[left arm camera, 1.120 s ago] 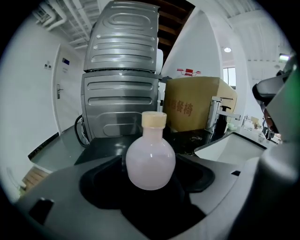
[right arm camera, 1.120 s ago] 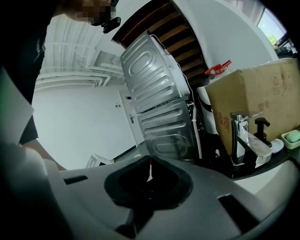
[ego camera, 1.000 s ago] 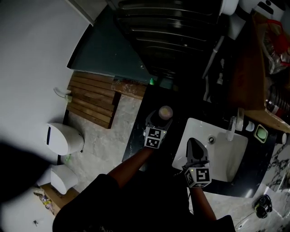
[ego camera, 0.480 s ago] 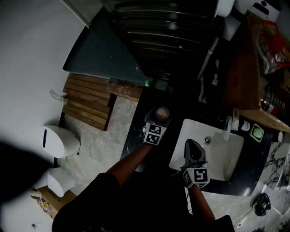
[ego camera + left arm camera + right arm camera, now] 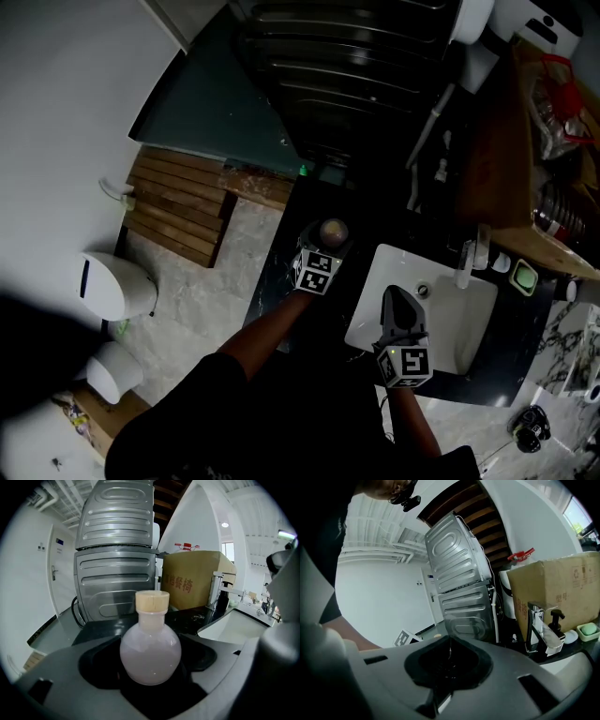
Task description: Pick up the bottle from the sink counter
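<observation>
Bottle (image 5: pixel 150 651) between left gripper's (image 5: pixel 324 244) just-opened jaws

Right gripper (image 5: pixel 449 644) with fingers together, empty; chrome faucet (image 5: pixel 536 625) and cardboard box (image 5: pixel 562 590) beyond.

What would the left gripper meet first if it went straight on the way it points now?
The round pale pink bottle with a wooden-looking cap: it stands between the jaws of the left gripper, which have just been opening. The exact gap is unclear.
</observation>
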